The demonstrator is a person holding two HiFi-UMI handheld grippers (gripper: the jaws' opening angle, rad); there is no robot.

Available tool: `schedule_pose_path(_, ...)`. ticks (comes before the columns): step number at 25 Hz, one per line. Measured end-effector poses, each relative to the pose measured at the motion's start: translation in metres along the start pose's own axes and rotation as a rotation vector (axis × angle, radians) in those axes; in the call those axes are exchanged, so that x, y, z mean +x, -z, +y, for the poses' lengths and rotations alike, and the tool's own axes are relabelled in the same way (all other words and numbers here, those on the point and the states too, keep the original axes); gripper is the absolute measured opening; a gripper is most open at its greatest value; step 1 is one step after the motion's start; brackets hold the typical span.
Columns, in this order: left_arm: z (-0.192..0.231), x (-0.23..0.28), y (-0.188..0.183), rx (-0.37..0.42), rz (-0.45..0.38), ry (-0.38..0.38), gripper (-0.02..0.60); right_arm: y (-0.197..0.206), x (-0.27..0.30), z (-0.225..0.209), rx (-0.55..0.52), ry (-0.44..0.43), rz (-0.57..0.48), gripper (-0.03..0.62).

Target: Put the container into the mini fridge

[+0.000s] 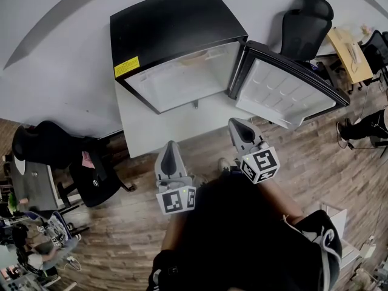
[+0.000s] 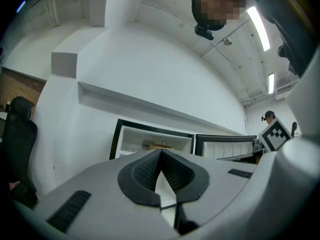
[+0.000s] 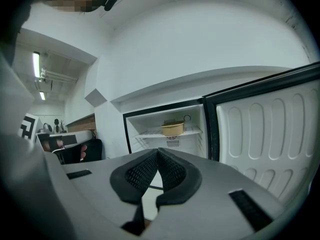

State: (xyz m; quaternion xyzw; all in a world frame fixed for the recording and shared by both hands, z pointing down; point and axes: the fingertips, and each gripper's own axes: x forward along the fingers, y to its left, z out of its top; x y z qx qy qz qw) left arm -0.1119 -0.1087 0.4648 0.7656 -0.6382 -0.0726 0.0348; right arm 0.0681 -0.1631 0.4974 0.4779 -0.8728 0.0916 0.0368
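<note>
Inside, round tan container [image 3: 172, 128], wire shelf [image 3: 150, 133], boxy fridge [image 1: 170, 23]

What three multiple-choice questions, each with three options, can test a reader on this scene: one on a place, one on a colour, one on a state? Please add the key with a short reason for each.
1. Where is the container?
A. on top of the mini fridge
B. on the wire shelf inside it
C. beneath it

2. What colour is the fridge's outer shell?
A. red
B. black
C. green

3. How is the fridge door?
A. shut
B. swung open
C. taken off

Key:
1 B, the right gripper view shows it sitting on the shelf.
2 B, the head view shows a black top and side.
3 B, its white inner lining faces out and it hangs beside the open cabinet.
</note>
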Motion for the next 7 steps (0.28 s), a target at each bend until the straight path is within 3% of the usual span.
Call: schedule_pose_path(7, 0.0042, -0.0010, -0.0005, -0.002, -0.003, -0.007, 0.023, -0.0037, 0.0021, 0.0048, -0.002, -0.011, -0.014, 0.014)
